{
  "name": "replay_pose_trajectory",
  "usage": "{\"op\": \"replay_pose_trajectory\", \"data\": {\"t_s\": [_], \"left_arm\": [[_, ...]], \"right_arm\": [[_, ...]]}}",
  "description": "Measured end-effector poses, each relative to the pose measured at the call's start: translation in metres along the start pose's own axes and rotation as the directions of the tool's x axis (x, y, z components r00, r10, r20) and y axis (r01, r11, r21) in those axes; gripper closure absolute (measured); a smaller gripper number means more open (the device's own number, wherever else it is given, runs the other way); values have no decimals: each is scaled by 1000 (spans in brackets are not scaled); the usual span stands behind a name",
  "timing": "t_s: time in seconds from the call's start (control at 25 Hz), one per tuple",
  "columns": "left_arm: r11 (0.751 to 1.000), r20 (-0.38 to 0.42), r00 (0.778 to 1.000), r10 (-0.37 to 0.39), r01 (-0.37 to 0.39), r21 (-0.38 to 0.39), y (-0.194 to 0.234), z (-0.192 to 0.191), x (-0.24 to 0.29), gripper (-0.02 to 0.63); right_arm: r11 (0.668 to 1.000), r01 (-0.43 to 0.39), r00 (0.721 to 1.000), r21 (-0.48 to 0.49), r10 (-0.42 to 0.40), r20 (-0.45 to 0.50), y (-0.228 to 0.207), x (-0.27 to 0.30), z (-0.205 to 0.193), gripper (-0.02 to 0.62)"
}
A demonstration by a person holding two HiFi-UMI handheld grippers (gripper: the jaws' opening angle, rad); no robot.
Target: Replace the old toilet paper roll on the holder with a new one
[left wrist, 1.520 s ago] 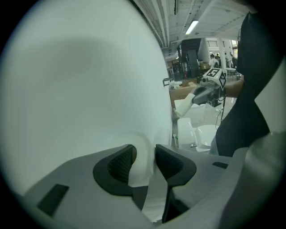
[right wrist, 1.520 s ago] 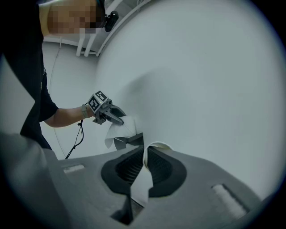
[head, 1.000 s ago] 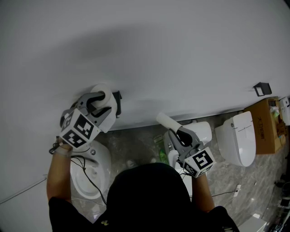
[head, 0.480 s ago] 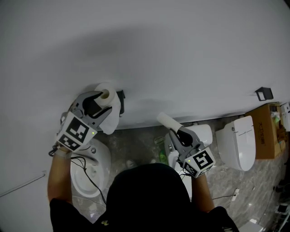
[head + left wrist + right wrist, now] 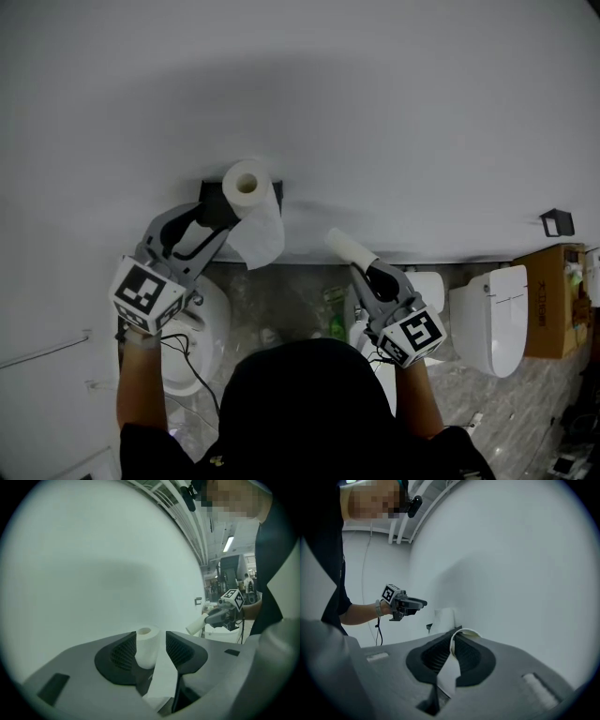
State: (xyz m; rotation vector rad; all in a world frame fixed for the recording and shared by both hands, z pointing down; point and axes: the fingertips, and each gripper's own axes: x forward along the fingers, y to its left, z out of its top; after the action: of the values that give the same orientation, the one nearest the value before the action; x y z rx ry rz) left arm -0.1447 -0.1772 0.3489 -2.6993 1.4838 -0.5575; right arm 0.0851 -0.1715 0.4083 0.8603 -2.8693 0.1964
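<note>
Since the earlier frame the left gripper (image 5: 214, 223) is back off the new roll (image 5: 247, 186), which sits on the holder (image 5: 212, 190). Its jaws are apart, have just been narrowing, and are empty. The right gripper (image 5: 367, 270) pinches the old tube (image 5: 344, 247). The loose sheet (image 5: 258, 239) could snag the left gripper and drag the roll off.

The head view is looking steeply down from above the person onto the white wall (image 5: 394, 112). Each gripper view is riding close behind its own jaws, facing that wall; all three are sharing the mounted paper roll (image 5: 247, 185).
</note>
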Motion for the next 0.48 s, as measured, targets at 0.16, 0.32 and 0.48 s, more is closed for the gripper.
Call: {"op": "replay_pose_trajectory", "data": {"t_s": [0.16,0.32,0.48], "left_arm": [[987,67,993,94,-84,-140,3,-18,-31,439],[958,122,969,214,-183,-222,-1,-30,-62,498],[916,145,939,312,-257,-308,-5,-47,-89,548]], "right_arm": [[999,-42,999,-10,42,23,13,14,9,571],[996,-86,996,-13,86,30,27,25,13,571],[990,-135,990,-35,136,28,44,37,15,571]]}}
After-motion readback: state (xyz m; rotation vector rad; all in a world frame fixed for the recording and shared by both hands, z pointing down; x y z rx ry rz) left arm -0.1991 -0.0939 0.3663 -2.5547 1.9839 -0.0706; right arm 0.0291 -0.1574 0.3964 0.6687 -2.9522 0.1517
